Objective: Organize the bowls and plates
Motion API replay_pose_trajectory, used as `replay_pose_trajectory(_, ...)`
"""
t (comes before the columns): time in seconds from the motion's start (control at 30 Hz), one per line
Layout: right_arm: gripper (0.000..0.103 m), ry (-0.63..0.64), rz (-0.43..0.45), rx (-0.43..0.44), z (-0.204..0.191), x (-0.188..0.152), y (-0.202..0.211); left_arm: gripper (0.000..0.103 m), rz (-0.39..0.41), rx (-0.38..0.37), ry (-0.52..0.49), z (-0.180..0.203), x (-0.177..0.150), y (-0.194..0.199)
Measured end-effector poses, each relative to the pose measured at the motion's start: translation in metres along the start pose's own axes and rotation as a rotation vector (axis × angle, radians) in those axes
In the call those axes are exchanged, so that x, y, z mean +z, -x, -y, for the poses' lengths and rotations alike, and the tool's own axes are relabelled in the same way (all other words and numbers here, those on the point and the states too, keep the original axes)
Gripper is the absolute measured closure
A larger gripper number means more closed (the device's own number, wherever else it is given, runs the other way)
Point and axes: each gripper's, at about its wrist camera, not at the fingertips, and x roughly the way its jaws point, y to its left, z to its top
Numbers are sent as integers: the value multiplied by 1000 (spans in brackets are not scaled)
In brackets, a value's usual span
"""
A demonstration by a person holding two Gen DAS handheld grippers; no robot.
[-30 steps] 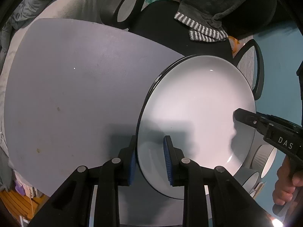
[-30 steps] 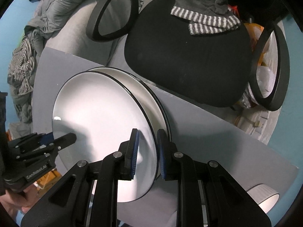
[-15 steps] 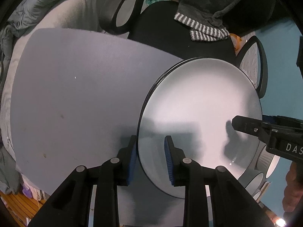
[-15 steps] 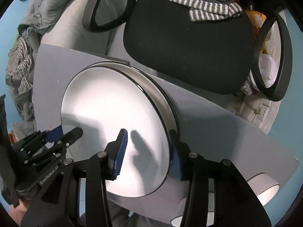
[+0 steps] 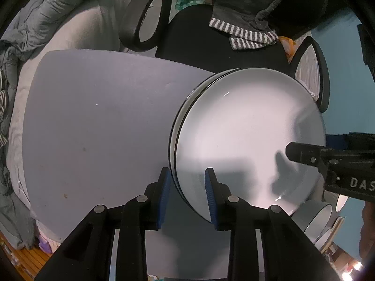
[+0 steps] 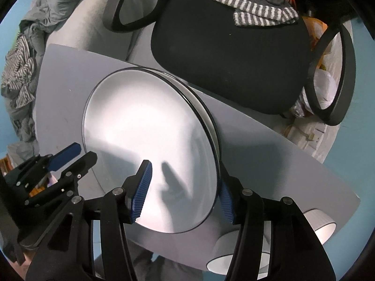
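Observation:
Two white plates with black rims lie stacked on the grey table (image 5: 93,140), the top plate (image 5: 246,140) (image 6: 150,145) resting in the lower plate (image 5: 172,140) (image 6: 214,131). My left gripper (image 5: 187,196) points down over the stack's left rim. Its jaws are opening, one blue pad outside the rim and one over the plate, neither pressing. My right gripper (image 6: 184,194) straddles the opposite rim, and its jaws are opening wide, clear of the plate. Each gripper also shows in the other's view: the right gripper (image 5: 304,154) and the left gripper (image 6: 72,157).
White bowls (image 6: 236,260) (image 5: 314,217) stand below the table's near right edge. A black office chair (image 6: 234,58) with a striped cloth (image 6: 257,16) sits behind the table. Grey bedding (image 5: 58,23) lies to the left. Bare tabletop spreads left of the plates.
The right gripper's jaws have spread wide off the plate's rim. The left jaws have widened a little. The top plate has settled onto the lower one.

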Motion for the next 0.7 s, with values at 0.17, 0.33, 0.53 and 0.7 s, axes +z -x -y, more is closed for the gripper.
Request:
replay_pose_trajectory(0.17, 46, 20, 8, -25, -3, -3, 3, 70, 10, -2, -4, -1, -4, 5)
replay_pose_trajectory(0.33, 47, 49, 40, -80, -11, -9, 10, 70, 26, -8, -9, -1, -9, 15)
replay_pose_trajectory(0.53, 46, 86, 77, -144, -19, -24, 18, 63, 54, -32, -7, -1, -19, 33)
replay_pose_trajectory(0.7, 44, 91, 115, -180, -24, -38, 28, 59, 82, 0, -39, 1, -30, 44)
